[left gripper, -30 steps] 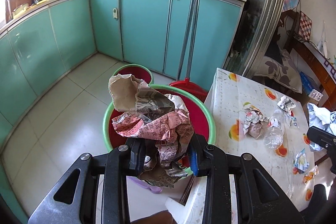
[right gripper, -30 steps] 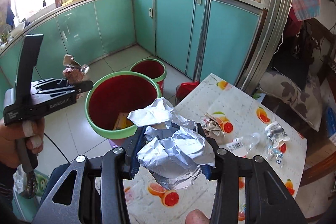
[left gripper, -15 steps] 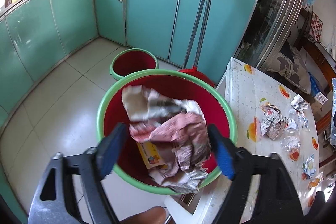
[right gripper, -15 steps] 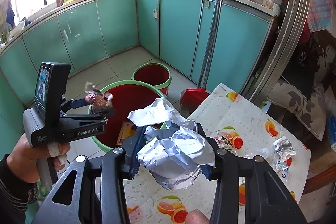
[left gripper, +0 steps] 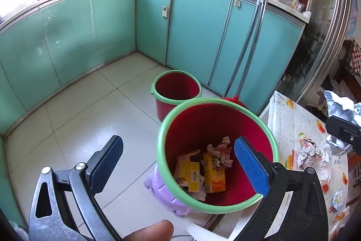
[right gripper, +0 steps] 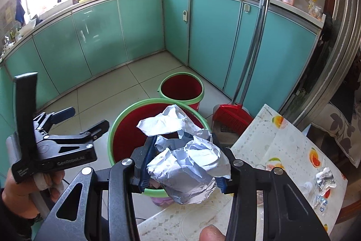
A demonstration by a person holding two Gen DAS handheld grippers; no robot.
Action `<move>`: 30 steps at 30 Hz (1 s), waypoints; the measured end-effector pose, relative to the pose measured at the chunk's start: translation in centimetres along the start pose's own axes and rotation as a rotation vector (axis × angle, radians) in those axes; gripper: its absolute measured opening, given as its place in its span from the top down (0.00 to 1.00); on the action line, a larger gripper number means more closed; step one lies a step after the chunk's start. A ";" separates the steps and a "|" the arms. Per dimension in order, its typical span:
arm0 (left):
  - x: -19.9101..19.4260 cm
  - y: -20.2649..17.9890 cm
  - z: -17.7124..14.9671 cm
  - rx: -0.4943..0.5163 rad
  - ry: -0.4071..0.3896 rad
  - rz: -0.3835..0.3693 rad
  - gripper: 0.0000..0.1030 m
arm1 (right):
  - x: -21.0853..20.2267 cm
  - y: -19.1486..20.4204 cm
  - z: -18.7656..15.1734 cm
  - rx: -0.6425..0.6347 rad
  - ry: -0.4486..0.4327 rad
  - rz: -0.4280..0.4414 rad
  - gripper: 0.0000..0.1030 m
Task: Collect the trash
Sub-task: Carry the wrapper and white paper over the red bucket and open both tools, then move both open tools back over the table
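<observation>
My left gripper [left gripper: 178, 140] hangs over the near rim of the red bin with a green rim [left gripper: 162, 128]. Its jaws are opening wide and hold nothing. The crumpled pink-and-brown paper [left gripper: 222, 154] lies inside the bin on yellow cartons [left gripper: 212, 175]. My right gripper [right gripper: 182, 150] is shut on a crumpled silver foil wad [right gripper: 185, 164], held just short of the bin [right gripper: 112, 134] above the table's corner. The left gripper [right gripper: 86, 118], held by a hand, shows at the left of the right wrist view.
A smaller red bucket [left gripper: 176, 87] stands behind the bin, and a red broom with dustpan [right gripper: 230, 114] leans on the teal cabinets. The fruit-print table [left gripper: 291, 119] at right carries a foil wrapper [left gripper: 308, 151] and a plastic bottle [left gripper: 325, 168]. A purple stool [left gripper: 162, 191] supports the bin.
My left gripper opened and let go of the crumpled paper, which fell into the bin. My right gripper carried the foil wad closer to the bin.
</observation>
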State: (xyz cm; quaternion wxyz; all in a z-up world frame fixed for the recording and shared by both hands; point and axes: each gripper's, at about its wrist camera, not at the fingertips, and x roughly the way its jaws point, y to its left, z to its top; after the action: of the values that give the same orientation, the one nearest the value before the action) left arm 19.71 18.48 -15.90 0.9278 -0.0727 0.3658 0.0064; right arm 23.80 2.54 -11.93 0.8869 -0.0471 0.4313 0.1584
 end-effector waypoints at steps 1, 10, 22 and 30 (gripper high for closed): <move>-0.4 0.6 0.0 -0.015 -0.008 0.011 0.04 | 0.7 0.2 0.2 -0.004 0.002 0.008 0.58; -2.6 4.9 -0.2 -0.115 -0.061 0.083 0.02 | 7.6 2.6 1.2 -0.022 0.066 0.023 0.57; -2.9 7.0 -1.0 -0.141 -0.052 0.141 0.01 | 11.7 4.4 0.5 -0.040 0.129 0.018 0.21; -3.5 6.9 -1.0 -0.138 -0.057 0.136 0.01 | 10.8 4.7 0.3 -0.061 0.100 -0.004 0.11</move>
State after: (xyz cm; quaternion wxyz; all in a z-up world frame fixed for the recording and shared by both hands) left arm 16.00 25.33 -15.11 0.9281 -0.1113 0.3420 0.0966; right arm 28.77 9.61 -19.87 0.8627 -0.0826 0.4702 0.1671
